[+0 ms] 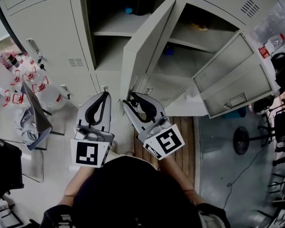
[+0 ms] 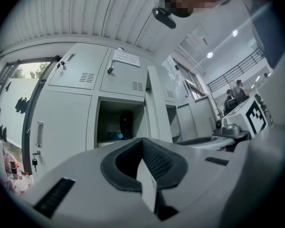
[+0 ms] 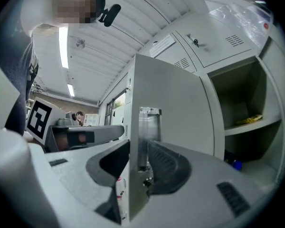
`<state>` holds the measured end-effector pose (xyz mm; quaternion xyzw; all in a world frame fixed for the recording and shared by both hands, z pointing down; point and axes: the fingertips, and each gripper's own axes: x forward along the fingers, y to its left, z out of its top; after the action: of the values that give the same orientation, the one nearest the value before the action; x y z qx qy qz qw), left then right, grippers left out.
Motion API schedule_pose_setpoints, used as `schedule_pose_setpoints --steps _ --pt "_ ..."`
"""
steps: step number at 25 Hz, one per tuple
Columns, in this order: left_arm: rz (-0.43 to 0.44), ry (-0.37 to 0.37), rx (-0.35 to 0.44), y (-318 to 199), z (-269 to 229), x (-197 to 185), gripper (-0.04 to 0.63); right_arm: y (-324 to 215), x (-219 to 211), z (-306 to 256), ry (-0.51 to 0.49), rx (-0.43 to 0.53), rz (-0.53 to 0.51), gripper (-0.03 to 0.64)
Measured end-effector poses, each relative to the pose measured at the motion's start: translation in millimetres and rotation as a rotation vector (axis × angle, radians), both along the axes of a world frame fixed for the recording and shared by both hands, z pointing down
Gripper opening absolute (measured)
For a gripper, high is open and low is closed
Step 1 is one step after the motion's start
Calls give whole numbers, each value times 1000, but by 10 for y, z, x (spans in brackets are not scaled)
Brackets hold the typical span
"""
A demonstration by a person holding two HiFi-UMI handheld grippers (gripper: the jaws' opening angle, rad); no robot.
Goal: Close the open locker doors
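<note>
Right gripper (image 1: pixel 131 100) fingers (image 3: pixel 170 164) clamped on locker door (image 1: pixel 143 51) edge; left gripper (image 1: pixel 103 97) fingers (image 2: pixel 157 159) pressed together, empty. Risk: thin edge slipping free mid-swing, door rebounding.

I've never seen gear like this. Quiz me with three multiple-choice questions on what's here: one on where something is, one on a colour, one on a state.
1. Where is the right gripper?
A) on a shelf
B) on the edge of the open locker door
C) on the floor

2. What colour is the small thing lying on the shelf in the right gripper view?
A) yellow
B) green
C) pink

3. How is the left gripper?
A) wide open
B) holding a key
C) shut and empty

Answers:
1. B, the door's edge stands between its jaws.
2. A, it shows yellow against the grey shelf.
3. C, its tips meet with nothing between them.
</note>
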<state>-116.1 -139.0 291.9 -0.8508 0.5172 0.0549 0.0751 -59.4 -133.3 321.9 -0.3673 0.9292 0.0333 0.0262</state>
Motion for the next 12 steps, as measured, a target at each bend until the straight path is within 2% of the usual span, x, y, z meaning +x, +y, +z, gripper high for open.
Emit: schedule_pose_setpoints --steps 6,12 --pt "2 0 -16 -130 75 -169 2 -126 -203 1 5 -3 5 112" --pt "8 14 2 -255 43 -349 2 -260 -381 -3 -1 -1 36 112"
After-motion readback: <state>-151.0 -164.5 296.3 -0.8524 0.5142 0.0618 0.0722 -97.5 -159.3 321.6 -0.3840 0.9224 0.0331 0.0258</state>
